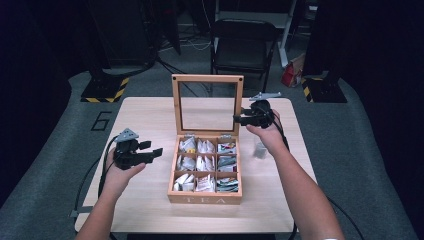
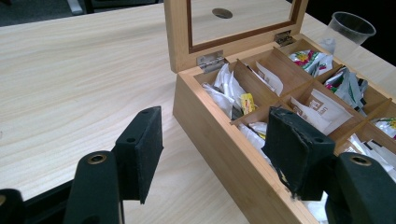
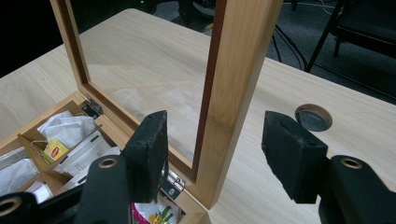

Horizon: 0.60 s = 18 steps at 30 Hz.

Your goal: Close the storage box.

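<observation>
A wooden tea box (image 1: 205, 196) stands mid-table with its glass-paned lid (image 1: 207, 78) upright. Its compartments hold several tea bags (image 1: 205, 165). My left gripper (image 1: 156, 150) hovers left of the box, open and holding nothing. In the left gripper view it (image 2: 217, 140) points at the box's left wall (image 2: 201, 116), one jaw over the table and the other over the compartments. My right gripper (image 1: 236, 119) is at the lid's right edge. In the right gripper view it (image 3: 217, 140) is open and straddles the lid's side frame (image 3: 238, 70) with gaps on both sides.
A clear plastic cup (image 1: 260, 149) stands on the table (image 1: 145, 115) right of the box, also in the left gripper view (image 2: 350, 29). A round cable hole (image 3: 314, 116) lies behind the lid. A black chair (image 1: 245, 45) stands beyond the table.
</observation>
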{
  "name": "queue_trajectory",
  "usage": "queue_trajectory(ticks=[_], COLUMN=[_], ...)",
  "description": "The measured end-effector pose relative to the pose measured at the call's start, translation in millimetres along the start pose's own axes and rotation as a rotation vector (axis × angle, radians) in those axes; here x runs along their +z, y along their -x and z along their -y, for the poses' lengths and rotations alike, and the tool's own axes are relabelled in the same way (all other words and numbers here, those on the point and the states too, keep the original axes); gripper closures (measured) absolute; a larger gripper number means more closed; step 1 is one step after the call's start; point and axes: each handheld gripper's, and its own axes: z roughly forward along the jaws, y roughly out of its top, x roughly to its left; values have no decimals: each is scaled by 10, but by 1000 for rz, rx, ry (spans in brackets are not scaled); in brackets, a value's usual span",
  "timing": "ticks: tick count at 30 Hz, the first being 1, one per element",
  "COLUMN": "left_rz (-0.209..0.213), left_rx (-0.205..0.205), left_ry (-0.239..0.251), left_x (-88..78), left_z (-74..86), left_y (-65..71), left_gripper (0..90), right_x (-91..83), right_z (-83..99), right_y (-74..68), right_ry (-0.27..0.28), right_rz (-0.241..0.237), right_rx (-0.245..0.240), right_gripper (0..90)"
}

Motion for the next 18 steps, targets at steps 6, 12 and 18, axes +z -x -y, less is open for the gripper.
queue_trajectory(ticks=[6, 12, 18], left_rz=[5, 7, 9], left_rx=[0, -1, -2], left_ry=[-1, 3, 1], left_x=[4, 5, 5], left_z=[-1, -6, -12], left_y=[-8, -8, -6], left_gripper=[376, 377, 377], right_x=[79, 140, 122], right_z=[-28, -28, -52], right_y=[-11, -16, -33], right_ry=[-4, -6, -17], right_rz=[-3, -12, -17], right_rx=[-11, -18, -12], right_gripper=[424, 430, 469])
